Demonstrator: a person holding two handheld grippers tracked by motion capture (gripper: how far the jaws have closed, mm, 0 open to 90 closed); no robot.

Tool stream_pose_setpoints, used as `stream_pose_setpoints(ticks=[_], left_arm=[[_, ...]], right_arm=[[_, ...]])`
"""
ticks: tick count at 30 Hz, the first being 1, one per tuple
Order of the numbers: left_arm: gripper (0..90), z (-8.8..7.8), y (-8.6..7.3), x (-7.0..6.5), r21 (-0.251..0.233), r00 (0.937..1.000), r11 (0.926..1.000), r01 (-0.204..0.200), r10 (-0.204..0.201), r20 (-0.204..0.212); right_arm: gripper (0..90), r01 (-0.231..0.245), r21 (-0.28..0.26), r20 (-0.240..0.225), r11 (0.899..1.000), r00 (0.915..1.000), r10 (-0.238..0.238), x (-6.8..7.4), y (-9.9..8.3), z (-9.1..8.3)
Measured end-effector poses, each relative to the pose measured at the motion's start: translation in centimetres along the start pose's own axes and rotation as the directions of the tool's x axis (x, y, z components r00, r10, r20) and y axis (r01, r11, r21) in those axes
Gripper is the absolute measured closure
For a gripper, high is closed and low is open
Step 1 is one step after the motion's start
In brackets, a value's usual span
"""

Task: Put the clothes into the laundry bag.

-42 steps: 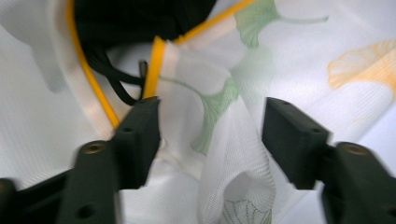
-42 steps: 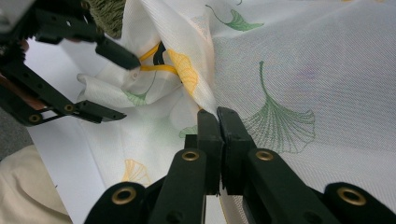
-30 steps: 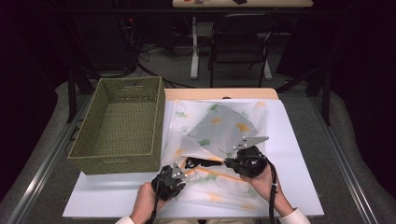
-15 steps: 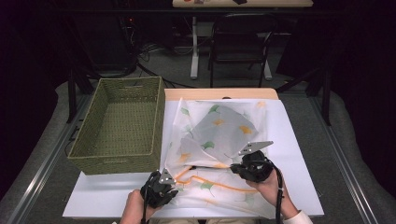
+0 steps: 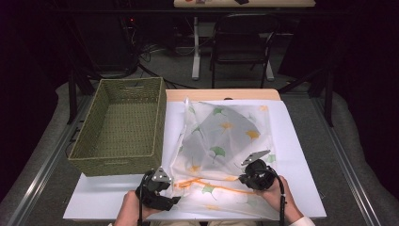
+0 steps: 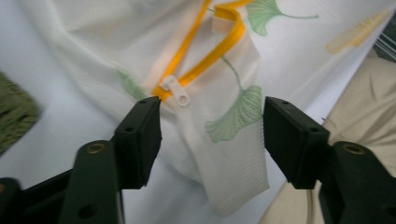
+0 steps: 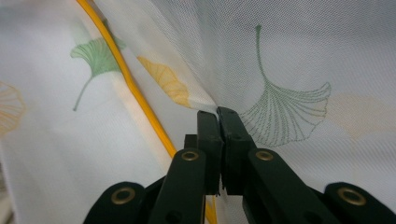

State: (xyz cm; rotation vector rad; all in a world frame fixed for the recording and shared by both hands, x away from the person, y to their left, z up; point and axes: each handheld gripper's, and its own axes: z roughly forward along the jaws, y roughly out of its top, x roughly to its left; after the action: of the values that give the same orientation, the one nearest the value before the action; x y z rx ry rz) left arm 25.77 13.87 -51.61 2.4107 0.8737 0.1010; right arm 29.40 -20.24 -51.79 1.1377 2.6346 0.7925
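A white mesh bag (image 5: 221, 141) printed with ginkgo leaves lies on the white sheet (image 5: 301, 155). An orange zipper (image 5: 207, 183) runs along its near edge. My left gripper (image 5: 173, 199) is at the bag's near left corner. In the left gripper view its jaws (image 6: 212, 126) have just been opening. The corner with the white zipper pull (image 6: 175, 88) hangs between them, and no pad touches it. My right gripper (image 5: 244, 178) is shut on a fold of the mesh (image 7: 289, 60), pinched at the tips (image 7: 217, 112) beside the zipper (image 7: 135, 98).
A green woven basket (image 5: 117, 165) stands empty on the table's left side, its right wall close to the bag. Beyond the table's far edge stands a dark chair (image 5: 244, 42). A beige trouser leg (image 6: 364, 93) lies just past the near edge.
The left jaws let go of the bag's corner and opened. The right gripper came down with its fold of mesh, and the raised bag sank flatter.
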Motion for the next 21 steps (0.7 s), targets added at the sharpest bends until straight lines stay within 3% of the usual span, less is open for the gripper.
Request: stream_pose_setpoints(ticks=[6, 9, 12, 21], left_arm=[[28.4, 0.0, 0.2, 0.9, 0.003, 0.9975, 0.9992, 0.039, -0.039, -0.059], [24.8, 0.3, 0.4, 1.4, 0.014, 0.9959, 0.9983, 0.056, -0.055, -0.072], [22.0, 0.8, 0.8, 2.0, 0.038, 0.9944, 0.9948, 0.094, -0.092, -0.052], [19.6, 1.1, 1.9, 2.2, 0.038, 0.9886, 0.9959, 0.083, -0.077, -0.13]], right_arm=[[87.9, 0.01, 0.033, 0.009, 0.999, 0.9999, -0.011, -0.1, -0.2, 0.8], [87.8, 0.017, 0.047, 0.017, 0.999, 0.9997, -0.018, -0.2, -0.3, 1.1], [87.9, 0.021, 0.055, 0.021, 0.998, 0.9995, -0.022, -0.4, -0.4, 1.1], [87.6, 0.035, 0.082, 0.04, 0.996, 0.9985, -0.038, -0.7, -0.6, 1.1]])
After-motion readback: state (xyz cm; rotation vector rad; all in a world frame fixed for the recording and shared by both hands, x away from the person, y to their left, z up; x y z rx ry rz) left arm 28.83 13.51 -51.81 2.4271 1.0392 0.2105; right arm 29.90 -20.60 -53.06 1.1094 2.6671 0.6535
